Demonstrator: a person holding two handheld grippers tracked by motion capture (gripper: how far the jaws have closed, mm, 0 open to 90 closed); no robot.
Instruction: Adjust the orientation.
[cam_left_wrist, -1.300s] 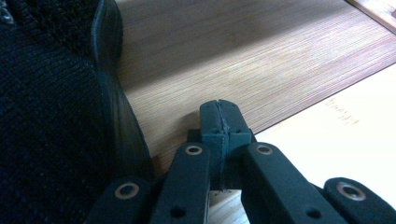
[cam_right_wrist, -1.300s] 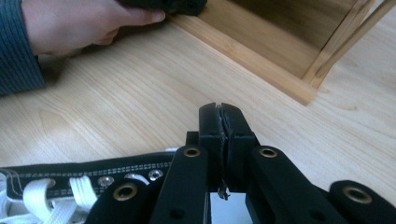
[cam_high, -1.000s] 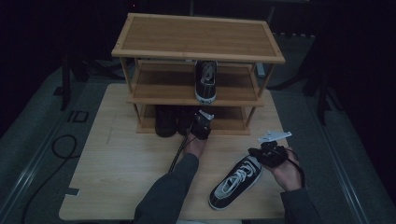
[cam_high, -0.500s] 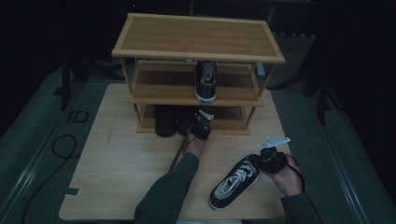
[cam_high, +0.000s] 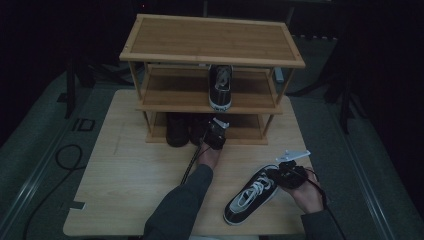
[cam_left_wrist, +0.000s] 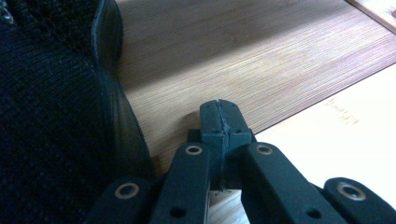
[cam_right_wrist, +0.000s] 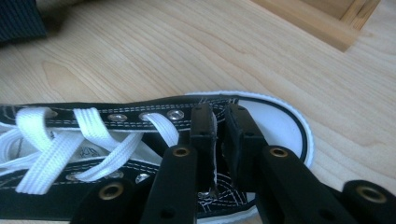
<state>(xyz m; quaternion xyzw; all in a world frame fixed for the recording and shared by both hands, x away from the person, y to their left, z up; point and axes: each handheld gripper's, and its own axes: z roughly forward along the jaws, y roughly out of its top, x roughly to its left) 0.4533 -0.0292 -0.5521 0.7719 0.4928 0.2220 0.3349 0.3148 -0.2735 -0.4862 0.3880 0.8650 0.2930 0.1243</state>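
Observation:
A black low sneaker with white laces (cam_high: 251, 194) (cam_right_wrist: 93, 140) lies on the table near the front right. My right gripper (cam_high: 280, 175) (cam_right_wrist: 218, 126) stands over its heel opening. Its jaws have just been opening, and a narrow gap shows between them with the shoe's collar edge in it, not pressed. My left gripper (cam_high: 214, 131) (cam_left_wrist: 219, 117) is shut and empty, its tips resting at the front of the rack's bottom shelf (cam_left_wrist: 243, 56), beside a black knit shoe (cam_left_wrist: 51, 116) (cam_high: 176, 130). A matching sneaker (cam_high: 220, 87) stands on the middle shelf.
The three-tier wooden shoe rack (cam_high: 210, 45) takes up the back of the table (cam_high: 125, 165). The left gripper's cable (cam_high: 190, 167) trails across the tabletop. Another cable (cam_high: 60, 155) loops on the floor at the left. Dark stands flank the table.
The right hand has shifted slightly toward the near edge over the sneaker, which lies where it did. The left hand has kept still at the bottom shelf.

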